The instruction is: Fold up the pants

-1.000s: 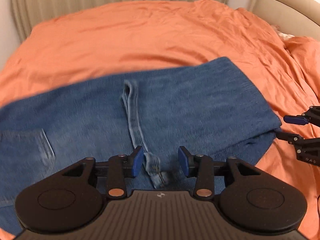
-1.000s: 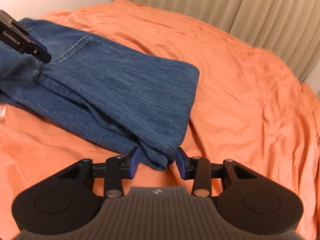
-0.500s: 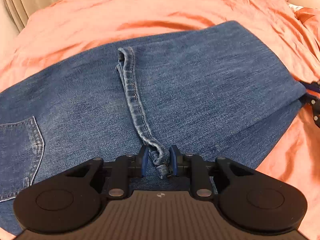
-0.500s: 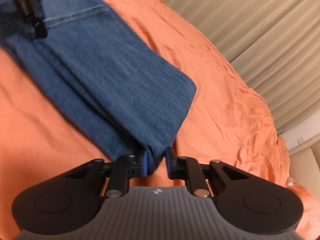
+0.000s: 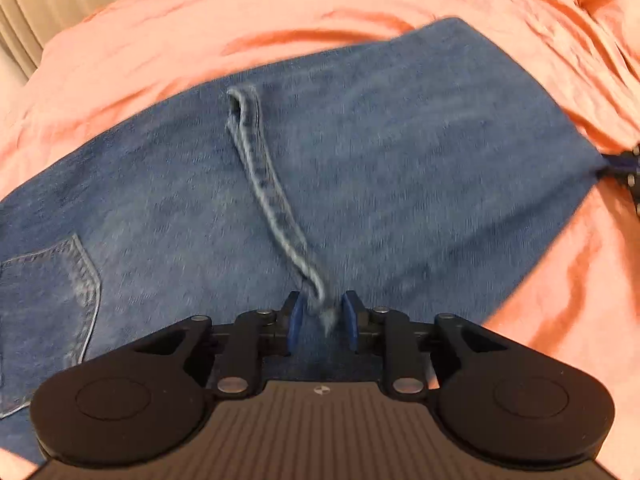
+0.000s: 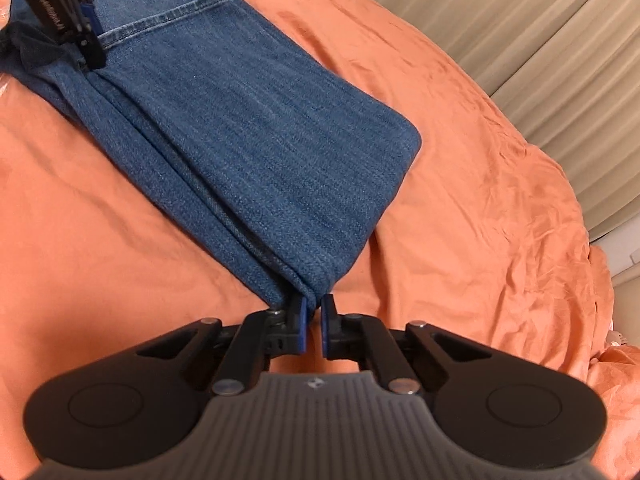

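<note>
Just folded jeans (image 6: 248, 132) on an orange bedspread (image 6: 480, 200) — no containers.

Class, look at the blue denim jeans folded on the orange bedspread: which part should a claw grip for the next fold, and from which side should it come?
Grip the near corners of the blue denim jeans: the folded corner, where the right claw is shut, and the pale hem end. Come in from the near edge, angled down. The stacked layers meet there, so one pinch takes them all.
</note>
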A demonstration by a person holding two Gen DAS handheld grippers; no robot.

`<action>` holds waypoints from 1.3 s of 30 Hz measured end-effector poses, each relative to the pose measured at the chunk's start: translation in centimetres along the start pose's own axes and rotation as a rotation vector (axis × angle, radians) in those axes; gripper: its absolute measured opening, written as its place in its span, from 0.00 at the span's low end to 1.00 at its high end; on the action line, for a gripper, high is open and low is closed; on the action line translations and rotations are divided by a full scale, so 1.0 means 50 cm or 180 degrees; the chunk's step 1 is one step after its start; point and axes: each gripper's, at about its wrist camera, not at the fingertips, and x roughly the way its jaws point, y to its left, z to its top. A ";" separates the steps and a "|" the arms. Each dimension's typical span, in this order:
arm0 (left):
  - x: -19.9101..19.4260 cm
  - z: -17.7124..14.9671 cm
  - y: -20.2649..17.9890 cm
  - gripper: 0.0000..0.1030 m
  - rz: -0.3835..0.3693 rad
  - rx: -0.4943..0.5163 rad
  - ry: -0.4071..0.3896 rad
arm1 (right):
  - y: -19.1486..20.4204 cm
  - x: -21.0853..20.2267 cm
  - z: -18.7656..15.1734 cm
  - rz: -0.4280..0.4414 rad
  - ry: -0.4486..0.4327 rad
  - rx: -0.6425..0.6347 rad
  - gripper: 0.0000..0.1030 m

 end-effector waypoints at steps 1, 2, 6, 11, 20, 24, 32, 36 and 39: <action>-0.002 -0.014 0.003 0.30 0.0037 0.0030 0.0065 | -0.001 -0.002 0.000 0.0017 0.0033 -0.0010 0.00; -0.009 -0.027 0.006 0.30 0.0101 0.0077 0.0049 | -0.002 -0.003 -0.002 0.0045 0.0093 -0.0007 0.00; -0.064 -0.071 0.052 0.30 0.0042 -0.0036 -0.0139 | -0.025 -0.018 -0.037 0.0077 0.0254 0.0202 0.00; -0.149 -0.109 0.129 0.33 0.0057 -0.0368 -0.0425 | -0.062 -0.068 -0.033 0.0210 0.0133 0.0493 0.00; -0.270 -0.184 0.293 0.61 0.0244 -0.1213 -0.0815 | -0.027 -0.121 0.105 0.0583 -0.0335 0.0517 0.00; -0.287 -0.237 0.383 0.67 0.0371 -0.1711 -0.0939 | 0.008 -0.119 0.173 0.0838 -0.0427 0.0424 0.02; -0.249 -0.369 0.543 0.72 0.0206 -0.3156 -0.1375 | 0.062 -0.077 0.296 0.1131 -0.0498 0.0158 0.18; -0.188 -0.433 0.594 0.72 -0.0073 -0.3896 -0.1461 | 0.077 -0.033 0.348 0.1182 -0.0464 0.0110 0.21; -0.141 -0.463 0.614 0.73 -0.0272 -0.4239 -0.1500 | 0.083 0.001 0.382 0.1228 -0.0436 0.0080 0.21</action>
